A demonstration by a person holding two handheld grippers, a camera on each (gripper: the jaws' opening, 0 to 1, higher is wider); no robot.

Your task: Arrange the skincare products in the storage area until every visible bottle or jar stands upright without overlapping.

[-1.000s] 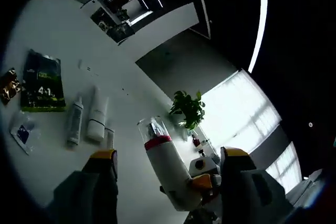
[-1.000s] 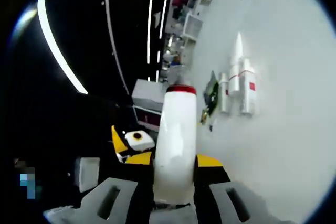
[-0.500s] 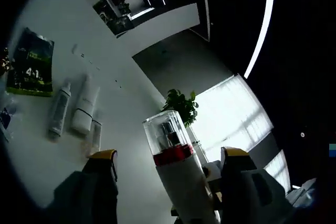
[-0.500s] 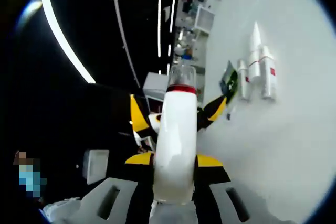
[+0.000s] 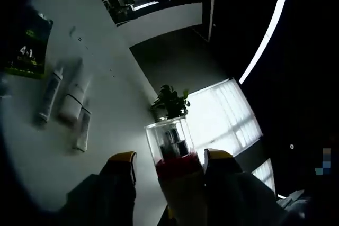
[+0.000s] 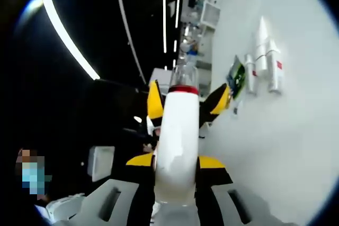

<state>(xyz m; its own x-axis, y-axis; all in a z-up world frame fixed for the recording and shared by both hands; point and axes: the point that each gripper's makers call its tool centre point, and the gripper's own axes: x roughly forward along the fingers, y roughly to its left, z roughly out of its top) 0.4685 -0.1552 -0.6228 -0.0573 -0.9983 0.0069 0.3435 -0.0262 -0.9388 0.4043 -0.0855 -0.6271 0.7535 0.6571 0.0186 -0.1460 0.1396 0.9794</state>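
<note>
Since a second ago the left hand-held gripper [image 5: 164, 166] has closed in around the bottle [image 6: 176, 146] — its yellow-tipped jaws, formerly wide apart, now stand narrow on either side of the bottle's red band and clear cap, though whether they press on it cannot be told.

In the right gripper view, the right hand-held gripper [image 6: 176, 163] sits at the bottom centre, its jaws clamped on the white body of the bottle, which rises up the middle of the frame. The other gripper's yellow tips show on both sides of the bottle's neck, at mid-frame.

In the left gripper view, the same bottle's clear cap and red collar stand at lower centre between the jaws, its body dim against bright windows [image 5: 222, 112] and a plant [image 5: 170, 100] behind.

A white surface [image 6: 286, 146] fills the right side of the right gripper view. Three tubes [image 6: 263, 62] lie flat on it side by side at upper right, with a green packet [image 6: 238, 76] just to their left. In the left gripper view the tubes [image 5: 64, 105] lie at the left, the packet [image 5: 26, 51] above them at the upper left edge.
</note>
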